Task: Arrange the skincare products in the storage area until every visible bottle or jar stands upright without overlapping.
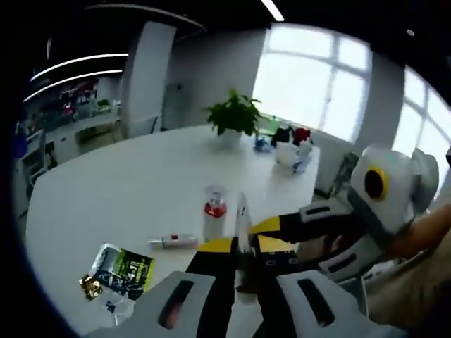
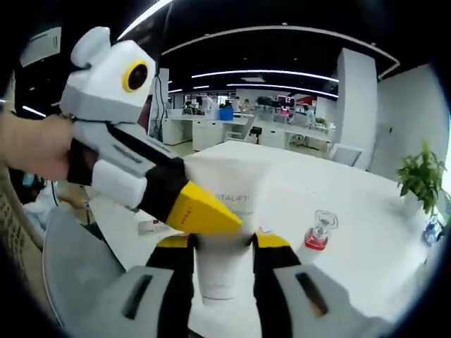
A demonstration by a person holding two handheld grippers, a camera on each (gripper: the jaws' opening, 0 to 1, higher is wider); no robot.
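Above the white counter, my right gripper and left gripper both have their jaws clamped on a white tube, while a clear red-banded bottle stands upright beyond.

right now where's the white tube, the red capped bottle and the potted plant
white tube (image 2: 224, 232): right gripper view, its flat face.
red capped bottle (image 1: 214, 211): left gripper view, red band.
potted plant (image 1: 234, 114): left gripper view, leaves.

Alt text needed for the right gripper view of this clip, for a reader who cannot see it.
The right gripper holds a white tube between its yellow-tipped jaws, while the left gripper reaches in from the left and meets the same tube. Beyond, on the white table, stands a clear bottle with a red base, with a potted plant at the far right.
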